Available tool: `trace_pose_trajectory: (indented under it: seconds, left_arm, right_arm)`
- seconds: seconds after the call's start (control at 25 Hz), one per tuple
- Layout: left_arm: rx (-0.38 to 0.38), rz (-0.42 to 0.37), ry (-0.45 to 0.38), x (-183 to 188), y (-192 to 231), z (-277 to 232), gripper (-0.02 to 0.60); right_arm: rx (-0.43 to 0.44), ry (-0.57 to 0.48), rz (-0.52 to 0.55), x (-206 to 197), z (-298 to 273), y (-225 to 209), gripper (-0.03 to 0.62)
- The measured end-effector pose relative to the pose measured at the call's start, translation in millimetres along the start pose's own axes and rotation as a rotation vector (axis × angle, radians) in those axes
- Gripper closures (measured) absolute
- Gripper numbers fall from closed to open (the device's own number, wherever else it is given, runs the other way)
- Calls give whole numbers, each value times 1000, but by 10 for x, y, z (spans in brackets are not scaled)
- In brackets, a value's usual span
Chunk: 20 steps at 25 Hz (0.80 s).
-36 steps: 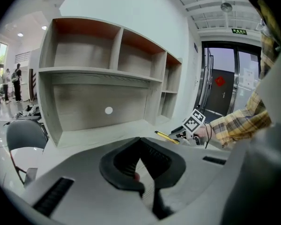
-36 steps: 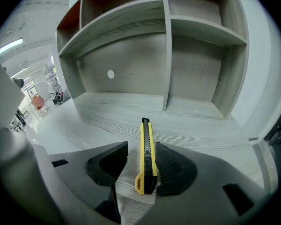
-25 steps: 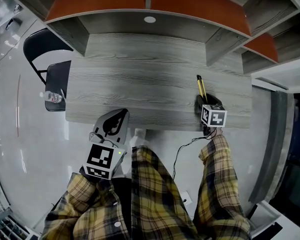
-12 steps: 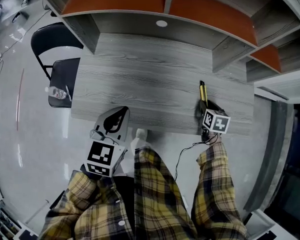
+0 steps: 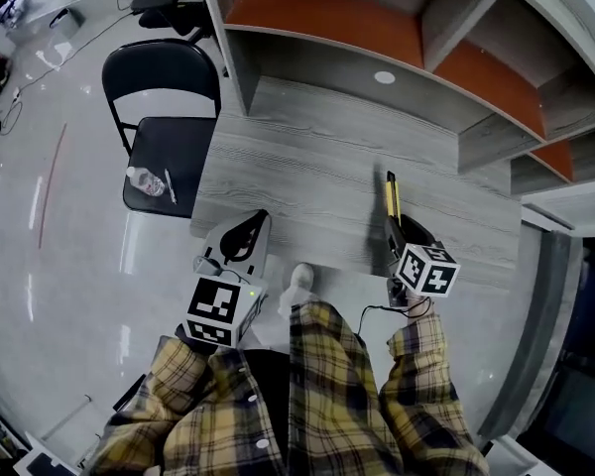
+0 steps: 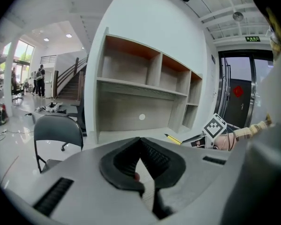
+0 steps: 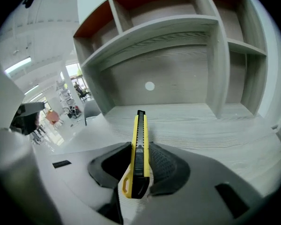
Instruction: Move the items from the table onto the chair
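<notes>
A yellow and black utility knife [image 5: 390, 194] [image 7: 139, 139] is gripped between the pads of my right gripper [image 5: 395, 228] [image 7: 139, 159], its tip pointing away over the grey wooden table [image 5: 307, 162]. The right gripper hovers at the table's near right edge. My left gripper [image 5: 246, 230] [image 6: 141, 146] is shut with nothing in it, at the table's near left edge. The black chair [image 5: 183, 152] [image 6: 56, 131] stands left of the table. On its seat lie a clear water bottle [image 5: 146, 180] and a pen [image 5: 169, 186].
A shelf unit with orange back panels [image 5: 367, 28] rises at the table's far side. The person's plaid-clad legs [image 5: 317, 395] are below the near edge, with a cable [image 5: 362, 315] by the right arm. The glossy floor [image 5: 59, 216] lies left of the chair.
The right jaws have closed on the utility knife. The head view has swung left, so the chair with the bottle and pen shows more fully. The left gripper has stayed shut.
</notes>
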<state>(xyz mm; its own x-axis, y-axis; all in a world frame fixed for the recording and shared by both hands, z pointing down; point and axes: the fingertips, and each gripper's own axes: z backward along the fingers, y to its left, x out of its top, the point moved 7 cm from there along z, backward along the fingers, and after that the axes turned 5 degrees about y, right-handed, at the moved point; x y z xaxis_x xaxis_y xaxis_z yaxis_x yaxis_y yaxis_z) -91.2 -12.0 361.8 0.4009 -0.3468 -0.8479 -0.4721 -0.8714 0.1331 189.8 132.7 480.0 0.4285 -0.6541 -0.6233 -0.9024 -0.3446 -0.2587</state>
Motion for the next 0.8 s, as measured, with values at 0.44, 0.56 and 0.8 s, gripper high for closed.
trace_pose_trajectory:
  seconds: [0.44,0.56,0.8]
  left_arm:
    - [148,121,18,-407,2077,1149,578]
    - [179,127,29,-646,2623,1366,578]
    - [177,158,63,-1113,3370,1504,578]
  right_arm:
    - [300,24,160,250,-828,3247,467]
    - [371,18,165,177,-1237,4098,467]
    - [373,-32,95,65,-2001,5150,467]
